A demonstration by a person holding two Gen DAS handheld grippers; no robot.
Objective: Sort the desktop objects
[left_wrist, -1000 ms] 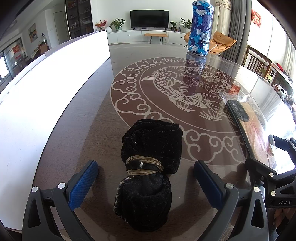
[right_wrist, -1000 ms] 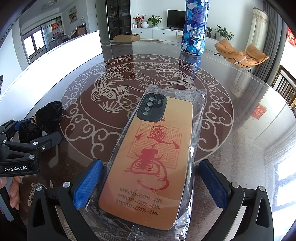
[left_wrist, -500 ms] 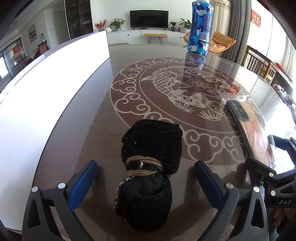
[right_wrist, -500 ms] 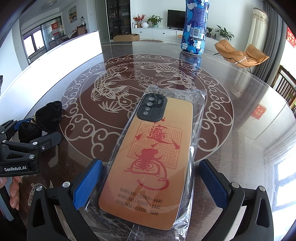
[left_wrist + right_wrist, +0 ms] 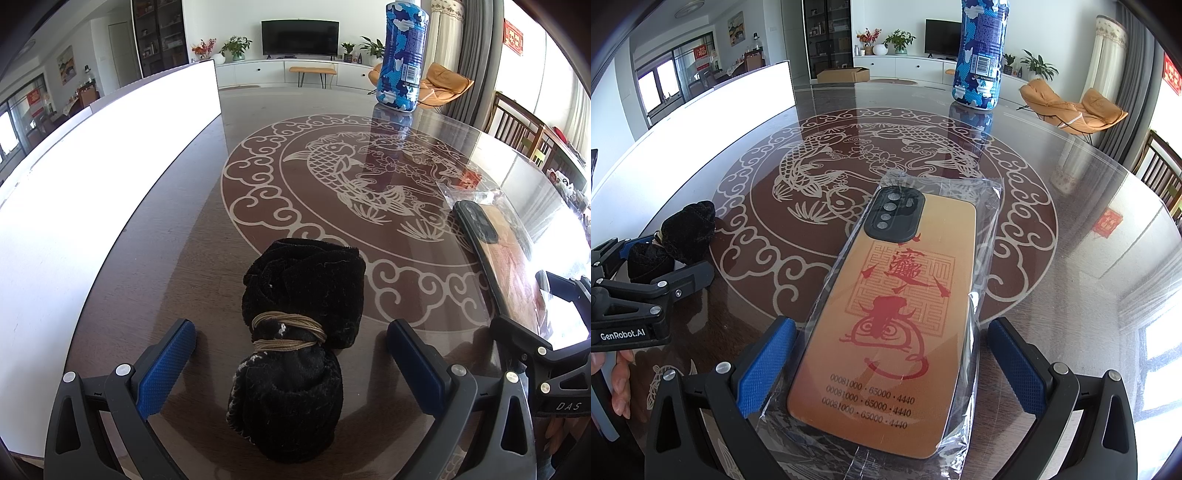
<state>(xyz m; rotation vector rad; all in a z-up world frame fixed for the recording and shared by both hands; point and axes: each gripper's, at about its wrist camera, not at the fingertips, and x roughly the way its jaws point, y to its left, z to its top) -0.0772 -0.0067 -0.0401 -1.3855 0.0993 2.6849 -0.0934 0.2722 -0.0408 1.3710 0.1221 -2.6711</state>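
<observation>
A black rolled cloth (image 5: 299,332) tied with tan cord lies on the table between the open fingers of my left gripper (image 5: 291,354), untouched by the pads. It also shows in the right wrist view (image 5: 683,232). An orange phone case (image 5: 890,314) with red print, in a clear plastic sleeve, lies between the open fingers of my right gripper (image 5: 890,362). It appears edge-on in the left wrist view (image 5: 495,251). The left pad touches the sleeve; whether the right pad does, I cannot tell.
A tall blue camouflage bottle (image 5: 400,55) stands at the far side of the brown glass-topped table (image 5: 177,229); it also shows in the right wrist view (image 5: 979,55). A bright white board (image 5: 92,166) runs along the left. Chairs stand beyond the right edge.
</observation>
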